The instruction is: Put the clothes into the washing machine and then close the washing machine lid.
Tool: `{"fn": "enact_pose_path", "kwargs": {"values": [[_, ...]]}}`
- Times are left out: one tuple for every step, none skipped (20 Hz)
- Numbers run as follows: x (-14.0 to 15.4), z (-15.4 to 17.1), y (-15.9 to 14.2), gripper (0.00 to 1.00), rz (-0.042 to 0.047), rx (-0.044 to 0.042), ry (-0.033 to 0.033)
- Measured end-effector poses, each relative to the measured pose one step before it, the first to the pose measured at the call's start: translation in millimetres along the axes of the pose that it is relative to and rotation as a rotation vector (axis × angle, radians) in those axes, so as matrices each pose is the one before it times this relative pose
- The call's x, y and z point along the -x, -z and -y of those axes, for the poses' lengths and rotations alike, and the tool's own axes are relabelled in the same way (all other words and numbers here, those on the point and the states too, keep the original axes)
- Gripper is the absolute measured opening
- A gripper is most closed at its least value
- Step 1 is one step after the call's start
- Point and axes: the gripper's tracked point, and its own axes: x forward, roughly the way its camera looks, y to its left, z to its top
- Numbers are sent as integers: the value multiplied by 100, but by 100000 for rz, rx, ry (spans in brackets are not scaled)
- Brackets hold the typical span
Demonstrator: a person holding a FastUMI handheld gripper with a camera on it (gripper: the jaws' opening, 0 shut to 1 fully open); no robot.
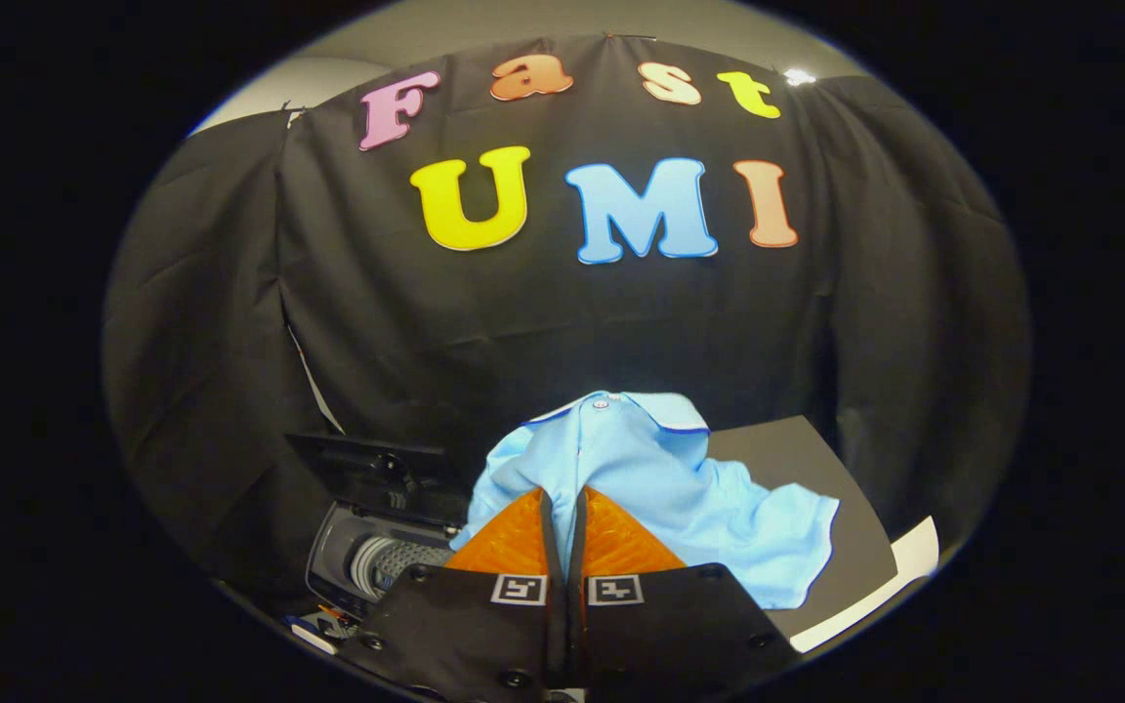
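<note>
From the gripper view, the gripper sits at the lower centre of the frame with its two fingers brought almost together; only a thin slit shows between them, and a fold of the light blue shirt runs down into that slit, so I judge the fingers are pinched on the cloth and carrying it.

The shirt spreads just ahead of the fingertips and off to the lower right; its collar, edged in a darker blue with a small button, stands at the top of the bundle near the middle of the frame, while a sleeve or hem trails out to the right over a dark mat; a strip of white surface shows beyond the mat at the lower right. Whether the trailing part rests on the mat or hangs just clear of it I cannot tell.

The washing machine lies at the lower left of the frame, to the left of the fingers and lower than the shirt; its lid stands raised behind the opening, and a ribbed grey drum shows inside.

So the matter is one of direction: the shirt is at the fingers and stretches rightward, the open tub is to the left, near the left finger. The load would need to swing left and down over the opening, with the long trailing end likely to drag behind and catch the rim.
</note>
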Motion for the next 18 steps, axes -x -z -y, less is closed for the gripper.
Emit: {"fn": "enact_pose_path", "kwargs": {"values": [[369, -1398, -1030, 1, 2037, 364, -2360], [213, -1504, -789, 1, 1246, 686, -2498], [301, -1586, -625, 1, 1085, 645, -2536], [269, -1575, -705, 1, 1144, 1037, -2612], [88, -1515, -718, 2, 1437, 1123, -2285], [74, -1383, -430, 2, 864, 707, -2359], [-136, -1458, -504, 1, 534, 589, -2547], [16, -1506, -439, 1, 962, 418, -2494], [-82, -1461, -401, 1, 576, 355, -2619], [-159, -1602, -348, 1, 364, 469, -2807], [-204, -1410, -363, 2, 415, 407, -2475], [-287, -1360, -60, 2, -166, 446, -2605], [-232, -1307, -155, 2, -24, 251, -2466], [-314, -1343, -204, 2, 83, 213, -2568], [-391, -1191, 18, 2, -420, 54, -2374], [-453, -1170, 6, 2, -311, 250, -2237], [-404, -948, 11, 2, -416, 216, -1941], [-443, -986, 159, 2, -448, 176, -1753]]}}
